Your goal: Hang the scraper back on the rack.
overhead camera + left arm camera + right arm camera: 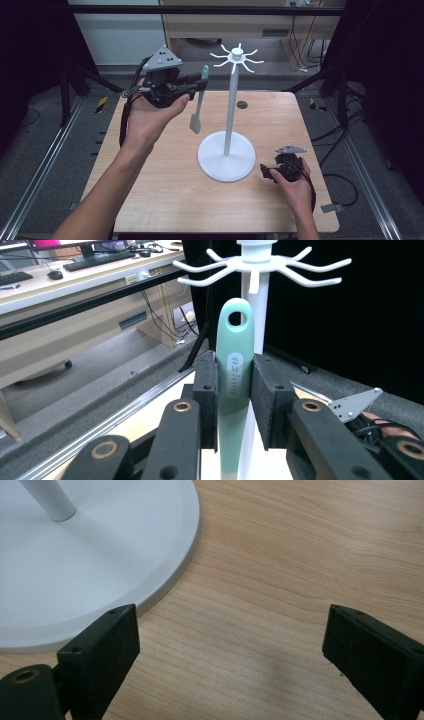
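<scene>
pale wood-grain tabletop [165, 200], framed by dark curtains and grey floor, carries a white metal stand with a round base, a slim upright pole and a crown of curved hooks [231, 107]. a mint-green silicone spatula with a hanging hole in its handle [199, 97] is clamped by the handle between the pads of the left gripper [196, 85], raised left of the pole and short of the hooks; its grey blade hangs down, clear of the table. in the left gripper view the handle hole [239, 318] is seen just under the hooks [260, 267], with the pole right behind it. the right gripper [267, 172] is rested on the table just beside the stand's base [100, 555], its jaws wide apart with nothing between them.

the step in hand is judged to be hanging the spatula on a hook. to do it well, the handle should be kept upright, the hole lifted level with one hook tip, then threaded on sideways before the grip is loosened. the base may be steadied by the free gripper, since a nudged pole could tip.
</scene>
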A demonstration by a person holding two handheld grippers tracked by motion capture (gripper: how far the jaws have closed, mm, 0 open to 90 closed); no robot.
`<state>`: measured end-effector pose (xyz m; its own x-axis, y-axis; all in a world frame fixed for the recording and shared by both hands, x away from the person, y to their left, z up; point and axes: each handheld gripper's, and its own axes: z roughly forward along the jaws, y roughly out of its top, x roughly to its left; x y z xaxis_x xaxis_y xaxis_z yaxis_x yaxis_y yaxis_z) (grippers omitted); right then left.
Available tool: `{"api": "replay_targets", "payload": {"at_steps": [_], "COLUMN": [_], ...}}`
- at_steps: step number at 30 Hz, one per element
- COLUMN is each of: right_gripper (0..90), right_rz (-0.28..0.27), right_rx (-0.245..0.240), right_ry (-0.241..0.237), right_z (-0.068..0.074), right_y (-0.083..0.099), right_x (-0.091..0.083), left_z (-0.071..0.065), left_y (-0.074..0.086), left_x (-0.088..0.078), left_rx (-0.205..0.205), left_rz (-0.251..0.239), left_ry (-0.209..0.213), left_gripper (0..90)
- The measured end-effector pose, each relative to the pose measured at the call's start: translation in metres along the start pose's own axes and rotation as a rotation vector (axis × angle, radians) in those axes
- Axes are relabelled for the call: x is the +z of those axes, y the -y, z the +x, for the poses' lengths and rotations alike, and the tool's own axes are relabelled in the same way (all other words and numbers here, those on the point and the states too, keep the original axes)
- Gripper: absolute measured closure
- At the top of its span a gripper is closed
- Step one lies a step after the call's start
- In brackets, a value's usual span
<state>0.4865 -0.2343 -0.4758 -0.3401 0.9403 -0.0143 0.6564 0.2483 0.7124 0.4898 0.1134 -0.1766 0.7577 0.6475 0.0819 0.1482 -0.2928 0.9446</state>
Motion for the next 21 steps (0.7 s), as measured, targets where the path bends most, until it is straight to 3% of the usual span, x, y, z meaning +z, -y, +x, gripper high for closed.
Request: {"api": "replay_targets", "payload": {"at_steps": [9,21], "right_gripper": [8.6,8.5], "right_rz": [0.002,0.004], "right_rx": [0.003,0.005], "right_ry": [-0.002,-0.004], "right_z": [0.0003,0.0004], "right_y": [0.0001,0.0001], "right_x": [-0.0002,-0.0001], "left_z": [-0.0014,-0.0016], "left_y": [-0.0090,-0.0088], "left_x": [0.0037,0.0095], "left_rx": [-0.002,-0.011], "left_rz": [-0.008,-0.004], "left_ry": [0.015,0.024], "left_gripper": [74.1,74.1]}}
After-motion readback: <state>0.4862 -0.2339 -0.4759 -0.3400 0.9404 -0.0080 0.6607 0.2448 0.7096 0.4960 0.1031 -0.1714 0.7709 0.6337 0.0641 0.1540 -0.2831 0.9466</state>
